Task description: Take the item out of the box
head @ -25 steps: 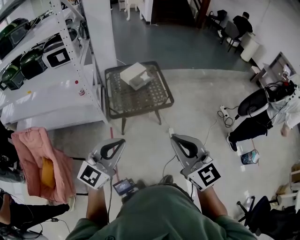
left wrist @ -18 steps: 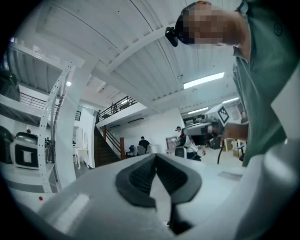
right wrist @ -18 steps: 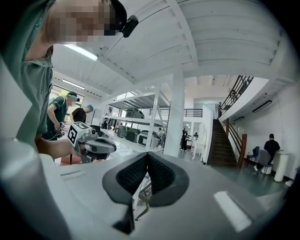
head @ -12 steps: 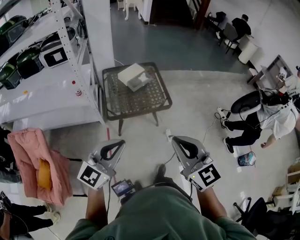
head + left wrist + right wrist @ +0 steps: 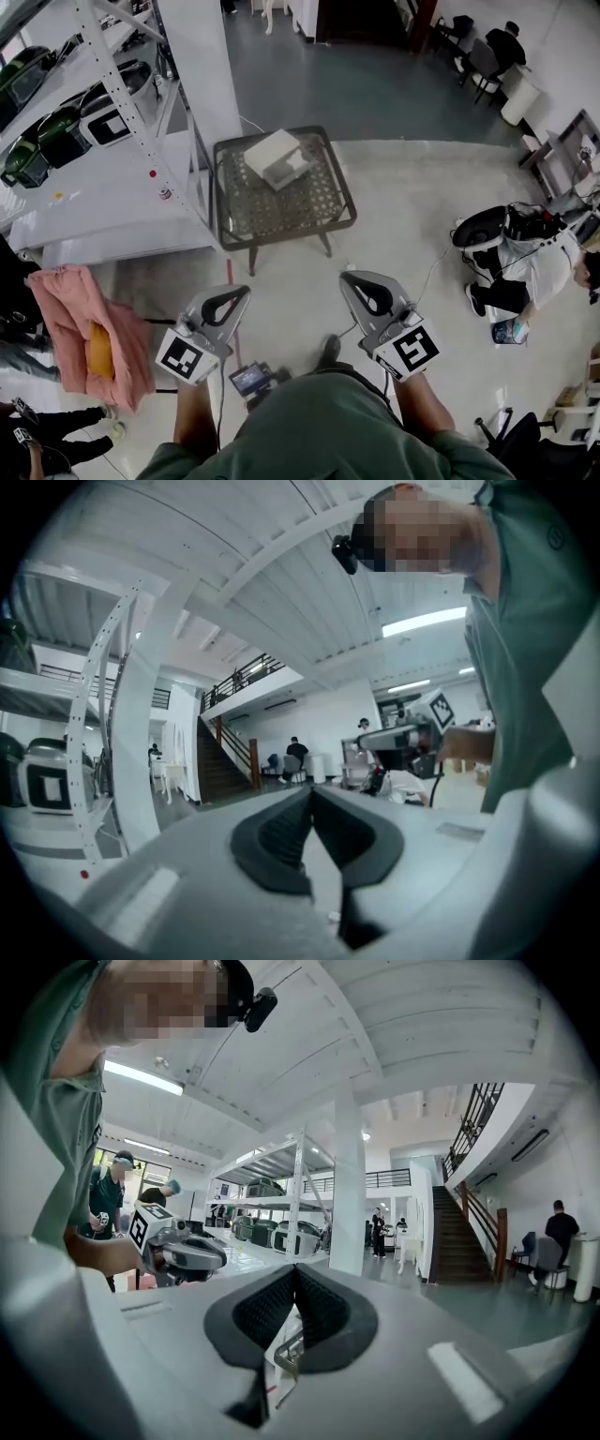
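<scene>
A white box (image 5: 277, 157) lies on a small low table (image 5: 319, 202) with a woven top, ahead of me in the head view. My left gripper (image 5: 244, 292) and right gripper (image 5: 347, 277) are held side by side above the bare floor, well short of the table, and both point toward it. In the left gripper view the left gripper (image 5: 312, 792) is shut and holds nothing. The right gripper (image 5: 296, 1269) is likewise shut and holds nothing. Each gripper view shows the other gripper off to the side. What the box contains cannot be seen.
A white shelving rack (image 5: 94, 187) with dark green appliances and a white pillar (image 5: 202, 66) stand left of the table. A pink cloth (image 5: 80, 319) hangs over something at the left. A person (image 5: 525, 262) crouches at the right, with a cable (image 5: 436, 267) on the floor.
The table and box look slightly nearer and larger. Both grippers have come forward with me, still shut. The person at the right has shifted position.
</scene>
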